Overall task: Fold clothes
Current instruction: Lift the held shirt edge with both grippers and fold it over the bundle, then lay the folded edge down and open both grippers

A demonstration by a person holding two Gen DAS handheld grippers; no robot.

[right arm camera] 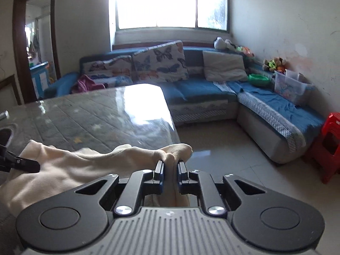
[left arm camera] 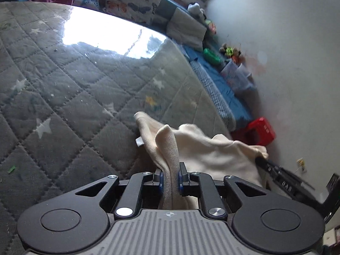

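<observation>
We hold the cream garment [left arm camera: 212, 148] stretched between both claws above the near edge of the quilted table [left arm camera: 63, 85], the left gripper [left arm camera: 171, 178] and right gripper [right arm camera: 170, 170] each clamped on a bunched edge. This looks like the spreading step; next we likely need to lay it flat on the table, keeping it taut.

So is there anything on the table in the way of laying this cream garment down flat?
Nothing visible: both the left gripper and right gripper pinch the cream garment, and the quilted table top ahead looks bare apart from small specks.
</observation>
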